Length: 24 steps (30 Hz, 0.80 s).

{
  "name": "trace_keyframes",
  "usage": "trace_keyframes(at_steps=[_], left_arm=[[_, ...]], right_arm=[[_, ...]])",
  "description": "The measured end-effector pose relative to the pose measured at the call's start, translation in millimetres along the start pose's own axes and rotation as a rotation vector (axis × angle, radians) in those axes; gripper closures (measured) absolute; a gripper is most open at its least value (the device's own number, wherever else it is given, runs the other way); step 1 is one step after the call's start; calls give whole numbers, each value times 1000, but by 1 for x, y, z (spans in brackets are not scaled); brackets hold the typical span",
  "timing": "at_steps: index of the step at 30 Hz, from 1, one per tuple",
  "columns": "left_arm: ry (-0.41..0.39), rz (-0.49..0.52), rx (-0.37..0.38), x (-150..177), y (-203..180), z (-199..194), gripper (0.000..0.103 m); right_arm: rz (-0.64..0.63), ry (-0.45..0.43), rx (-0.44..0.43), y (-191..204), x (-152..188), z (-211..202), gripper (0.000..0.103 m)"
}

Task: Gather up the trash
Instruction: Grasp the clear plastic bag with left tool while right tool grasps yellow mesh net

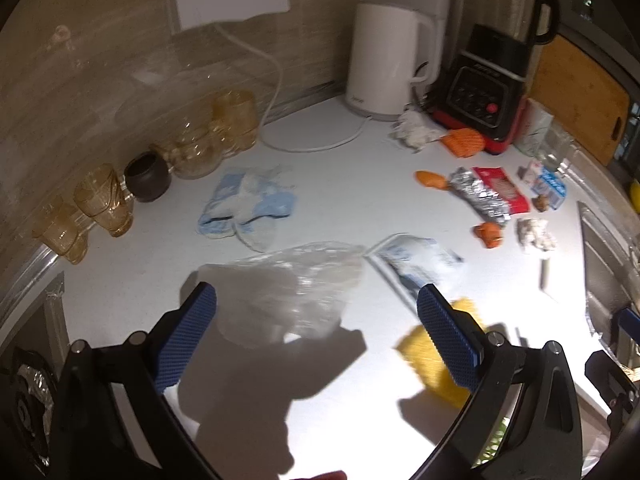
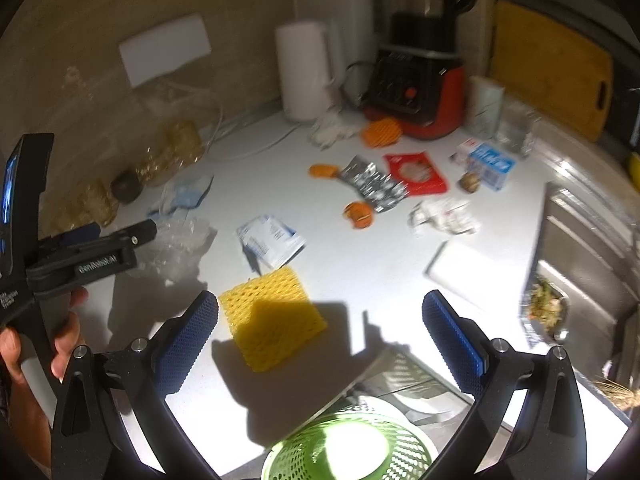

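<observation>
Trash lies scattered on a white counter [image 1: 340,168]. My left gripper [image 1: 316,324] is open, just above a crumpled clear plastic bag [image 1: 288,292] lying between its fingers. My right gripper [image 2: 320,336] is open and empty, hovering over a yellow foam net [image 2: 272,316], which also shows in the left wrist view [image 1: 436,356]. A white and blue wrapper [image 1: 416,264] lies beyond. Farther off are a silver foil pack [image 1: 480,196], a red packet [image 1: 502,188], orange peels [image 1: 488,234], crumpled tissue [image 1: 534,234] and a blue plastic wrapper [image 1: 248,204].
Amber glasses [image 1: 104,204] and a dark pot [image 1: 146,176] line the left wall. A white kettle [image 1: 384,64], a blender [image 1: 488,80] and a cutting board [image 1: 580,96] stand at the back. A green basket [image 2: 348,448] is below the counter edge; a sink [image 2: 580,248] is right.
</observation>
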<state>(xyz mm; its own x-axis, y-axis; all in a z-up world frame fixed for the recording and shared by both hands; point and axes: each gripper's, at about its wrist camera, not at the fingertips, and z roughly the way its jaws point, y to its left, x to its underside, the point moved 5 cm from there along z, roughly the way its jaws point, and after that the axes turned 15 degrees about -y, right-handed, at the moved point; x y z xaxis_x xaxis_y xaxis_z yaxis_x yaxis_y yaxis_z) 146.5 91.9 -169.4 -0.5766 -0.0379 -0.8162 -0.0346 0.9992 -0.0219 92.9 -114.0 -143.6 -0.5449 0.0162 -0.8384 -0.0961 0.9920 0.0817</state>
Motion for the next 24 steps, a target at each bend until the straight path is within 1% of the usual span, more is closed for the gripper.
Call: trace_keyframes(at_steps=[3,6,10,13,14,15,16,17,18,20,21,23,24], left_arm=[[24,-29,25,4,17,15,7],[44,-44,69,7,26,29,7],[89,-31,85,15,29,55,6],[128,-26,83,23,25,73,7],[139,-19,79,27,23,80,7],[139,-10,72,28,21,83,7],[136,-3,67,29,19,85,14],[137,15,60,31,17,87,25],[143,32,52,33,15,89,30],[151,64,41,37,10,92,48],[156,75,37,38,9,94,52],[160,81,37,41,8,93,66],[159,79,40,41,9,92,69]], right_arm=[[-2,41,-19,2,11,23,2],[-9,84,-45,6,23,43,2],[-35,127,-62,10,38,62,2],[-39,154,-85,13,47,75,2],[-35,150,-93,13,47,77,2],[-35,153,-99,14,48,80,2],[-38,159,-103,15,49,83,2],[-42,165,-104,15,50,86,2],[-46,168,-105,16,50,88,2],[-49,181,-115,18,54,95,2],[-45,187,-122,18,56,99,2],[-35,203,-124,19,60,104,2],[-25,213,-127,19,62,107,2]])
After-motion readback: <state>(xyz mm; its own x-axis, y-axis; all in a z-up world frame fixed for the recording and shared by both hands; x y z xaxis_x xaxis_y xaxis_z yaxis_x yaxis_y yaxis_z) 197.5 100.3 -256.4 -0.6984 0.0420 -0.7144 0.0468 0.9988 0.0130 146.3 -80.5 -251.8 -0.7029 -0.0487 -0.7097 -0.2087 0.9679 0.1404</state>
